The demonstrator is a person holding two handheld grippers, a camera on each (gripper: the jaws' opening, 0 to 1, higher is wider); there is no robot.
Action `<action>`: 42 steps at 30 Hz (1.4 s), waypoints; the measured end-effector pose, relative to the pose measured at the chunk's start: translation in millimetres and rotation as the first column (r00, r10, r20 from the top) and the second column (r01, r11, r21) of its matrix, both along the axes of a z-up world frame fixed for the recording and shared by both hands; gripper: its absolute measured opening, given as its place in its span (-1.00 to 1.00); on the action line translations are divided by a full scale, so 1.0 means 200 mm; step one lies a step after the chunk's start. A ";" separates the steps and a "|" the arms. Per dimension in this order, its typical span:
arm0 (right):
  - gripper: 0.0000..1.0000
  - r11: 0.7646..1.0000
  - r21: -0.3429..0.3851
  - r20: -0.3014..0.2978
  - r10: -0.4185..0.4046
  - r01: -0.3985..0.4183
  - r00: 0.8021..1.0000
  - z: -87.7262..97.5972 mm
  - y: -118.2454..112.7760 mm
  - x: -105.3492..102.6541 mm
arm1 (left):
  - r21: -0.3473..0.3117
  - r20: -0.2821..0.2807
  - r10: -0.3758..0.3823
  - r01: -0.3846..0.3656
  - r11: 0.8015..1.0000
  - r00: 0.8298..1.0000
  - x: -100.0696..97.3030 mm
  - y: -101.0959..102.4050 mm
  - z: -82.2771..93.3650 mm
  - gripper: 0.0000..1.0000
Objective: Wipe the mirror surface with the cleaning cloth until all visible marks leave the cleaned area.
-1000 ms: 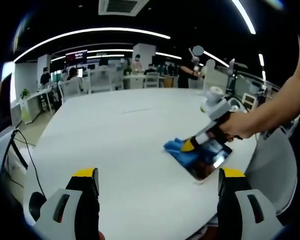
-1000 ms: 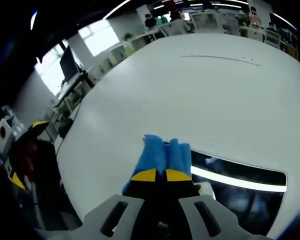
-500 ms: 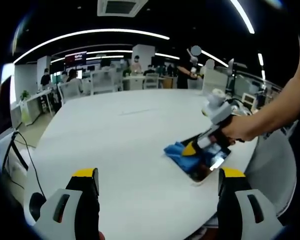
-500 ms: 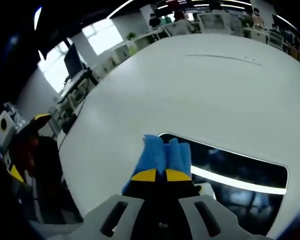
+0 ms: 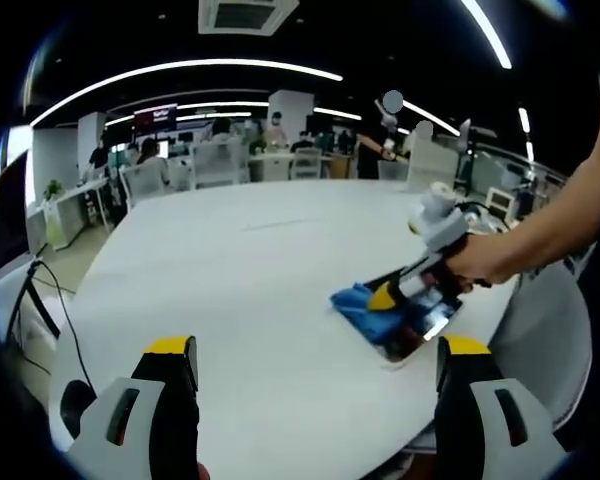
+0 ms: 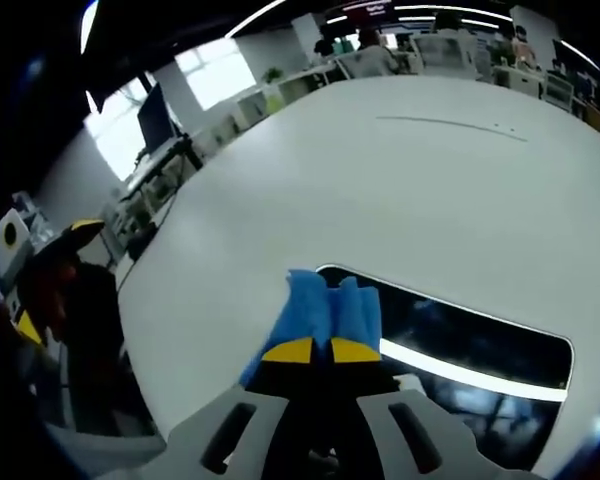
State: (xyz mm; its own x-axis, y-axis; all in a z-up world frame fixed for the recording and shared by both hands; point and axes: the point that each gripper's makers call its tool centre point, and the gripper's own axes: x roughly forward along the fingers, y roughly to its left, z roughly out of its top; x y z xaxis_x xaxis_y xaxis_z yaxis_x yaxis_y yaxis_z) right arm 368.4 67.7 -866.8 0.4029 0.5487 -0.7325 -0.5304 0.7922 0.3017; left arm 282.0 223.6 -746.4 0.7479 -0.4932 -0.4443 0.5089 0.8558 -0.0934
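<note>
Pressing blue cloth point(image 6: 325, 308) onto mirror point(image 6: 460, 345); no legible writing

Flat, dark rectangular mirror point(image 6: 460, 350) with rounded corners, lying on the white table near its edge, reflecting a bright ceiling light strip. Blue cleaning cloth point(image 6: 325, 310), bunched in soft folds, pressed on the mirror's end and overlapping its rim. Same pair in the left gripper view: mirror point(image 5: 420, 325), cloth point(image 5: 360, 305).
</note>
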 end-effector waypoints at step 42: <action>-1.00 0.996 -0.006 0.007 -0.092 0.092 0.996 0.00 -0.45 -0.01 | 0.001 0.004 -0.024 0.024 1.000 1.000 0.01 -0.05 0.00 0.99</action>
